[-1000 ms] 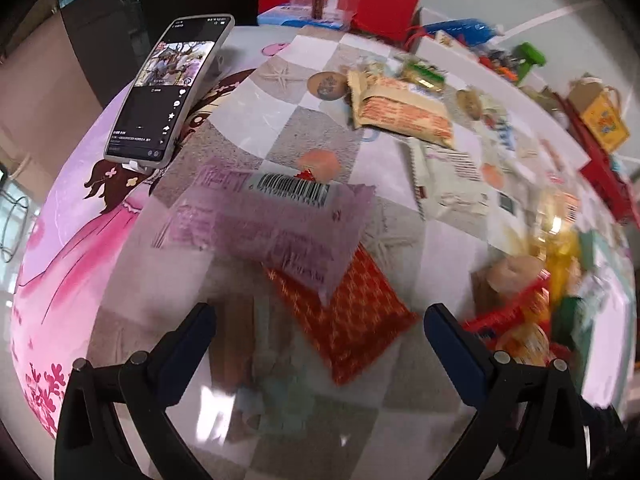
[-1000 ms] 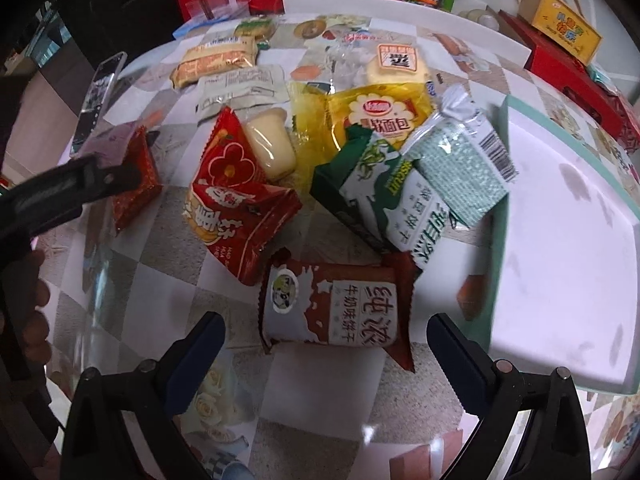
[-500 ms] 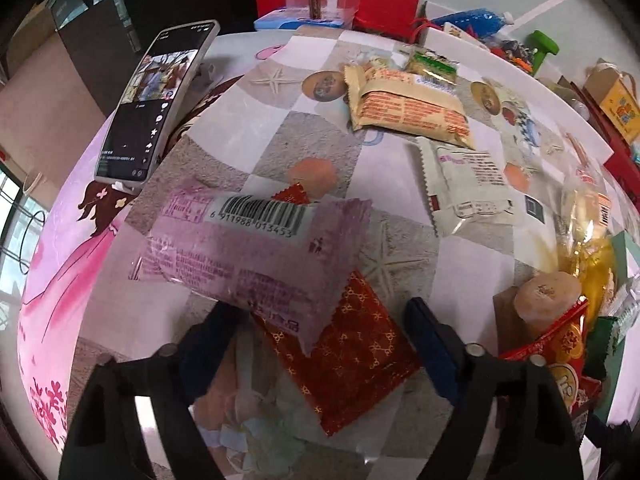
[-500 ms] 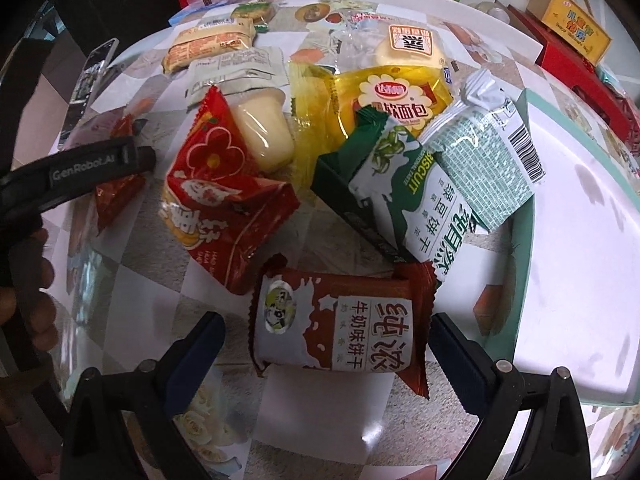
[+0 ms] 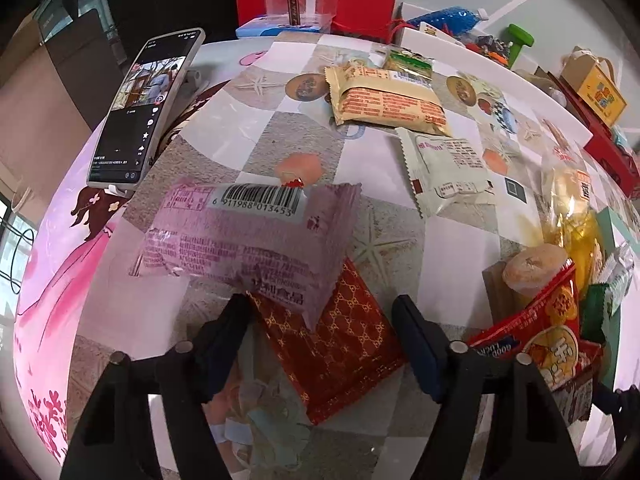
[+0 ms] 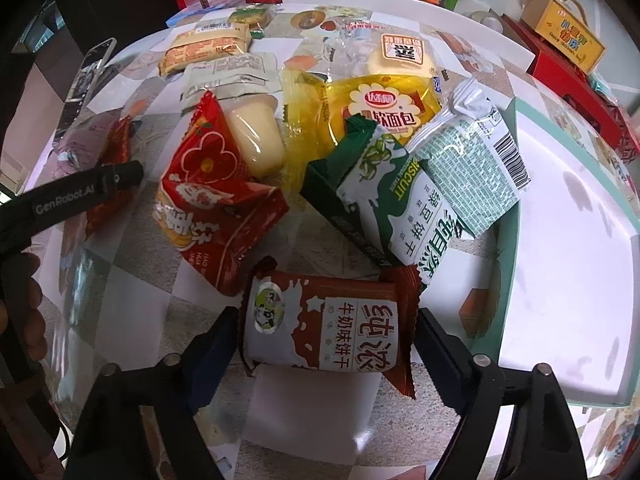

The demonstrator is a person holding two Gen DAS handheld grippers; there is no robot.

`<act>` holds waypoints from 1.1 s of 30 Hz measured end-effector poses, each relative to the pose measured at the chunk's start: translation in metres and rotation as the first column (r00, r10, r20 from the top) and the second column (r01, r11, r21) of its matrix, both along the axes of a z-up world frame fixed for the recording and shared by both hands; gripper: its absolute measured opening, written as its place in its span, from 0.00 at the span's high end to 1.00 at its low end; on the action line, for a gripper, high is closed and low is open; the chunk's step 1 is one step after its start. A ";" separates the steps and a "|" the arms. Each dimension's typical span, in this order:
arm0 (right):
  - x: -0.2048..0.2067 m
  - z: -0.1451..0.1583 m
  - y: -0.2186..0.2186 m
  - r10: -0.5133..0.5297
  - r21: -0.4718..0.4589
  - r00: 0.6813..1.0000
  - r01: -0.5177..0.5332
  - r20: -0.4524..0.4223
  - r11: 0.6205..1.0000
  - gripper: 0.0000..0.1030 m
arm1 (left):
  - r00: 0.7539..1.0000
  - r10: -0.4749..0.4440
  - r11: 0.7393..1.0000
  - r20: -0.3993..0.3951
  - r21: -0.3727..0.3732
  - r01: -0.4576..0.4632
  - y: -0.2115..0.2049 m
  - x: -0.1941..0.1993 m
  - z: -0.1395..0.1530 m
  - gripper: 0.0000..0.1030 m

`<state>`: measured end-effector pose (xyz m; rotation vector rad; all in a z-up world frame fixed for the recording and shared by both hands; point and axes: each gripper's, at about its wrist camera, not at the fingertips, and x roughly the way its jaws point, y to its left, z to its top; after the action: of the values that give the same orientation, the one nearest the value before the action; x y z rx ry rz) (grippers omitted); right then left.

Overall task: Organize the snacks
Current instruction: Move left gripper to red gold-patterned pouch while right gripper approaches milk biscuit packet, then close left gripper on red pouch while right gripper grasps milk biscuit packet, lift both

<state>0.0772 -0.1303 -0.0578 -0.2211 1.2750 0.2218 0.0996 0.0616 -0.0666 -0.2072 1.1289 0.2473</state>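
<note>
Narrowing both hand-held grippers, left around the red packet, right around the brown biscuit pack, we readied two grasps, neither yet shut.

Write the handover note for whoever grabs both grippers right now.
Left gripper: open, fingers either side of the red packet, which lies under the pink packet; no grip yet.
Right gripper: open, fingers flanking the brown biscuit pack; not clamped.
White tray on the right holds nothing visible.
Done: nothing sorted yet.
Left: every snack remains loose on the table, including the green biscuit pack and yellow bread bag.
</note>
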 end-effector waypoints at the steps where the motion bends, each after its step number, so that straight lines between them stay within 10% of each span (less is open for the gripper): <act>1: 0.000 0.000 0.000 0.000 0.002 1.000 0.000 0.001 1.000 0.20 | 1.000 -0.005 1.000 0.001 0.000 0.005 0.001 -0.002 0.001 0.31; 33: -0.012 0.010 -0.002 -0.006 0.012 1.000 0.005 0.002 1.000 0.35 | 0.978 -0.202 0.979 0.052 0.007 0.202 -0.037 -0.054 0.012 0.46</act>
<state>0.0649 -0.1325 -0.0475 -0.2077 1.2723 0.2243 0.0458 0.0248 -0.0544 -0.0956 1.0892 0.0618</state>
